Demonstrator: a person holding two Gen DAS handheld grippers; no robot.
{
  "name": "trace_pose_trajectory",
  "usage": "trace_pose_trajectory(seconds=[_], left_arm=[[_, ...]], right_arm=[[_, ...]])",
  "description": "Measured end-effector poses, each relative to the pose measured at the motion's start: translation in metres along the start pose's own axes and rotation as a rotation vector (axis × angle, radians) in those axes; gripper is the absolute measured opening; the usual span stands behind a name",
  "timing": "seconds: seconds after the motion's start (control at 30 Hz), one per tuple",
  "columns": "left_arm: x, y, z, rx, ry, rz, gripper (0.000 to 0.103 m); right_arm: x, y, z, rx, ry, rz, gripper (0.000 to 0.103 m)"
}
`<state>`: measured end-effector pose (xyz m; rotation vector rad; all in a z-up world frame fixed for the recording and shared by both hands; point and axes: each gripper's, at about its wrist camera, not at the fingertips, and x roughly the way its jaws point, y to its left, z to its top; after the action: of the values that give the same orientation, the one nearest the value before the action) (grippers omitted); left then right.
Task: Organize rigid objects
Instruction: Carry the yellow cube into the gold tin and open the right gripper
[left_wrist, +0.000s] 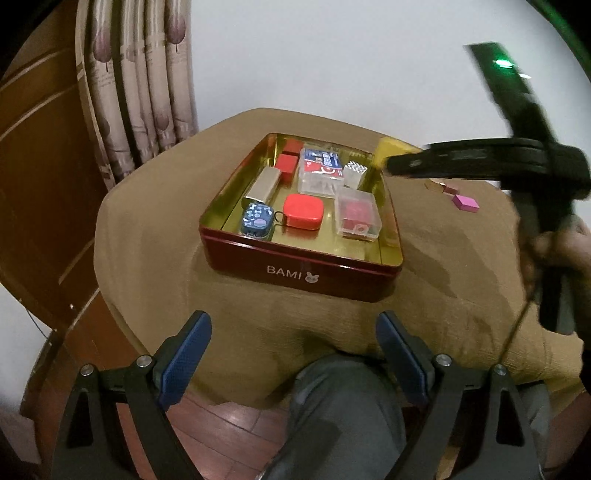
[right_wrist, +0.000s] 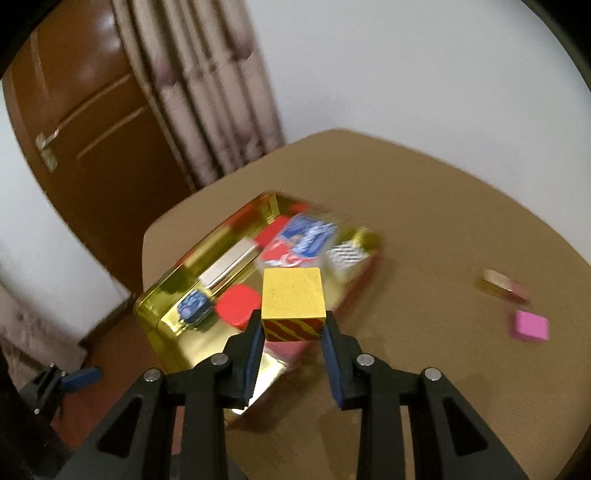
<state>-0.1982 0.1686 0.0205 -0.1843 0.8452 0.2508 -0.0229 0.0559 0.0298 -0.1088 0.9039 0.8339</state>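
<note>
Yellow cube (right_wrist: 293, 297) up in the right gripper (right_wrist: 293, 328), above the near edge of the tin (left_wrist: 303, 273).

The cube is pinched between the two blue-padded fingers, plain yellow on top, red-and-yellow stripes on the near face. The left gripper (left_wrist: 293, 354) hangs wide apart off the table's near edge, nothing between its pads. One rectangular red tin, gold and shiny inside, sits at the left part of the tan tablecloth (left_wrist: 147, 280). Inside it, counted: two red blocks (left_wrist: 289, 157) at the far left corner, one silver metal bar (left_wrist: 263, 184) along the left wall, one blue patterned case (left_wrist: 256, 219) at the near left corner, one rounded red case (left_wrist: 303, 211), two clear plastic boxes (left_wrist: 357, 218), one striped cube (left_wrist: 354, 173). Out toward the right edge lies one flat pink square (right_wrist: 530, 325); beside it a blurred piece (right_wrist: 498, 284), shape unclear.
</note>
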Motion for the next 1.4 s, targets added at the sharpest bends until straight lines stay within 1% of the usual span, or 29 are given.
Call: trace_pose_trajectory(seconds=[0.03, 0.1, 0.2, 0.23, 0.3, 0.43, 0.5, 0.57, 0.67, 0.7, 0.77, 0.83, 0.87, 0.9, 1.0, 1.13, 1.2, 1.23, 1.3, 1.33, 1.4], left_arm=[[0.001, 0.001, 0.000, -0.004, 0.005, -0.004, 0.088], [0.002, 0.002, 0.001, -0.012, 0.011, -0.014, 0.088], [0.003, 0.003, 0.001, -0.023, 0.020, -0.022, 0.088], [0.004, 0.004, 0.001, -0.026, 0.025, -0.028, 0.088], [0.005, 0.004, 0.001, -0.031, 0.031, -0.031, 0.088], [0.006, 0.008, 0.002, -0.045, 0.042, -0.043, 0.088], [0.008, 0.009, 0.002, -0.051, 0.047, -0.047, 0.088], [0.009, 0.011, 0.002, -0.064, 0.056, -0.053, 0.088], [0.013, 0.014, 0.004, -0.080, 0.075, -0.064, 0.088], [0.014, 0.015, 0.004, -0.083, 0.079, -0.065, 0.088], [0.015, 0.016, 0.003, -0.089, 0.083, -0.066, 0.088], [0.015, 0.016, 0.003, -0.094, 0.082, -0.070, 0.088], [0.014, 0.017, 0.004, -0.093, 0.078, -0.069, 0.088], [0.014, 0.016, 0.004, -0.089, 0.073, -0.065, 0.088], [0.012, 0.015, 0.003, -0.070, 0.065, -0.058, 0.088], [0.010, 0.008, 0.002, -0.039, 0.055, -0.046, 0.088], [0.007, 0.004, 0.000, -0.020, 0.043, -0.041, 0.088], [0.006, 0.003, 0.000, -0.010, 0.039, -0.039, 0.088], [0.005, -0.002, -0.002, 0.018, 0.035, -0.040, 0.088], [0.004, -0.006, -0.003, 0.037, 0.035, -0.042, 0.088], [0.002, -0.017, -0.006, 0.080, 0.030, -0.053, 0.088]], right_arm=[[0.012, 0.005, 0.002, -0.007, 0.033, 0.015, 0.030], [0.025, 0.012, 0.004, -0.026, 0.055, 0.029, 0.030], [0.048, 0.035, 0.018, -0.079, 0.082, 0.046, 0.030], [0.058, 0.038, 0.025, -0.086, 0.093, 0.049, 0.030], [0.066, 0.044, 0.026, -0.089, 0.121, 0.066, 0.030], [0.098, 0.053, 0.041, -0.111, 0.169, 0.081, 0.030], [0.110, 0.054, 0.044, -0.116, 0.189, 0.069, 0.030], [0.120, 0.052, 0.046, -0.101, 0.211, 0.087, 0.030], [0.131, 0.049, 0.045, -0.095, 0.228, 0.060, 0.030], [0.132, 0.047, 0.046, -0.088, 0.227, 0.063, 0.030], [0.137, 0.042, 0.048, -0.069, 0.235, 0.047, 0.030], [0.145, 0.040, 0.047, -0.063, 0.268, 0.035, 0.030], [0.145, 0.039, 0.046, -0.055, 0.264, 0.041, 0.031], [0.143, 0.038, 0.045, -0.051, 0.256, 0.049, 0.032], [0.124, 0.035, 0.044, -0.051, 0.196, 0.057, 0.034], [0.076, 0.026, 0.043, -0.055, 0.042, 0.069, 0.034], [0.041, 0.014, 0.033, -0.043, -0.052, 0.045, 0.037], [0.019, 0.002, 0.022, -0.023, -0.106, 0.012, 0.038], [-0.008, -0.024, 0.003, 0.013, -0.169, -0.083, 0.040], [-0.023, -0.044, -0.015, 0.027, -0.199, -0.182, 0.040], [-0.039, -0.075, -0.044, 0.047, -0.211, -0.330, 0.040]])
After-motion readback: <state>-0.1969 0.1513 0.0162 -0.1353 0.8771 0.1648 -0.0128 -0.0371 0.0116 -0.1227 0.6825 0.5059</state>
